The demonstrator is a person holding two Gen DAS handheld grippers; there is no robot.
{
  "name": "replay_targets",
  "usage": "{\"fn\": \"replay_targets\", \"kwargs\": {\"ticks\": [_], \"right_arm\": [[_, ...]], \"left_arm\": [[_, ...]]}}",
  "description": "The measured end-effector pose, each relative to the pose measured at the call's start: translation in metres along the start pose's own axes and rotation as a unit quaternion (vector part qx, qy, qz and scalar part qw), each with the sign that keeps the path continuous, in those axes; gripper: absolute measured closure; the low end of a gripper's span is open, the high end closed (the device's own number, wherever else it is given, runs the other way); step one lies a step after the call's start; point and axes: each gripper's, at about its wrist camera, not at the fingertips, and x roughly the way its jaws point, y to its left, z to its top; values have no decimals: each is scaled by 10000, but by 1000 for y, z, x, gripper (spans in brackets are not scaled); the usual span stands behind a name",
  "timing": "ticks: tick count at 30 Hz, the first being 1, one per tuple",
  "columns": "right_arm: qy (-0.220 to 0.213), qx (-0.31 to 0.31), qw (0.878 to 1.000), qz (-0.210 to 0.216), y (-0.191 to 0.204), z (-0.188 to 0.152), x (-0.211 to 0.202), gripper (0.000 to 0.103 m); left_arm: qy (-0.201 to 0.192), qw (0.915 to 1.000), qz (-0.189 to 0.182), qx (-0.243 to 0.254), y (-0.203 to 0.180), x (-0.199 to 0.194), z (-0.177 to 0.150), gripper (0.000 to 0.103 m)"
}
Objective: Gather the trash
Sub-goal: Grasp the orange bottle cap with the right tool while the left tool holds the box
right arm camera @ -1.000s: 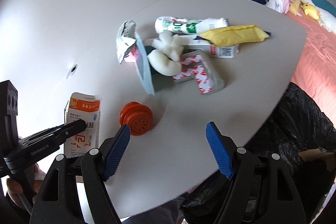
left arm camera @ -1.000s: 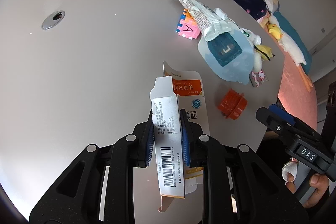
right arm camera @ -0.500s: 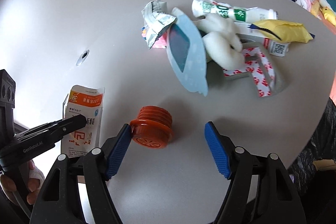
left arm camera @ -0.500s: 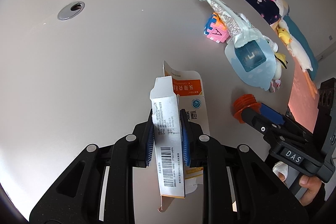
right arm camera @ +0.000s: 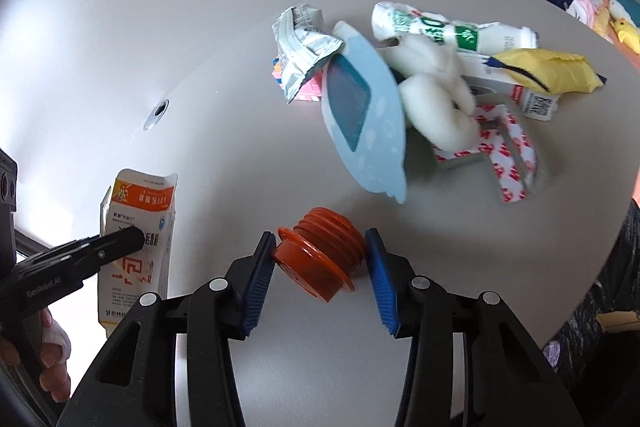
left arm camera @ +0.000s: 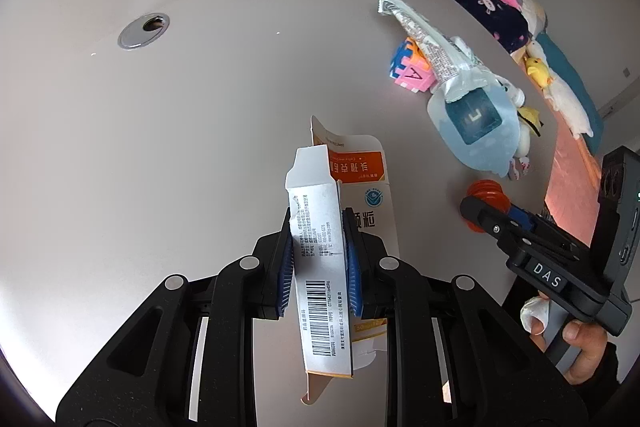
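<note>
My left gripper is shut on a flattened white and orange medicine box, held upright above the grey table; the box also shows at the left of the right wrist view. An orange ribbed cap lies tilted on the table between the blue pads of my right gripper. Its jaws are closing, with both pads touching the cap's sides. In the left wrist view one black finger of the right gripper covers part of the cap.
Behind the cap lies a pile: a blue plastic card, a silver wrapper, white stuffing, a milk bottle, a yellow pouch, a pink puzzle cube. A cable hole sits far left. A black bag hangs off the table's right edge.
My right gripper has moved forward over the orange cap and narrowed its jaws around it; the cap now tilts. The left gripper still holds the box.
</note>
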Motion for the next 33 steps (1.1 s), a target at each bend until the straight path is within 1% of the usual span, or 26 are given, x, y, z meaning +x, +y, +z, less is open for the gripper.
{"fn": "replay_targets", "kwargs": {"ticks": [12, 23, 33], "right_arm": [[-439, 296, 9982, -279, -33, -10, -58, 56], [-737, 441, 9955, -406, -54, -20, -97, 56], [-933, 689, 9912, -634, -82, -33, -126, 56]], "left_arm": [[-150, 9971, -423, 622, -57, -3, 5, 81], [-144, 9924, -680, 1015, -98, -4, 5, 81], [-64, 9854, -923, 1427, -141, -1, 0, 81]]}}
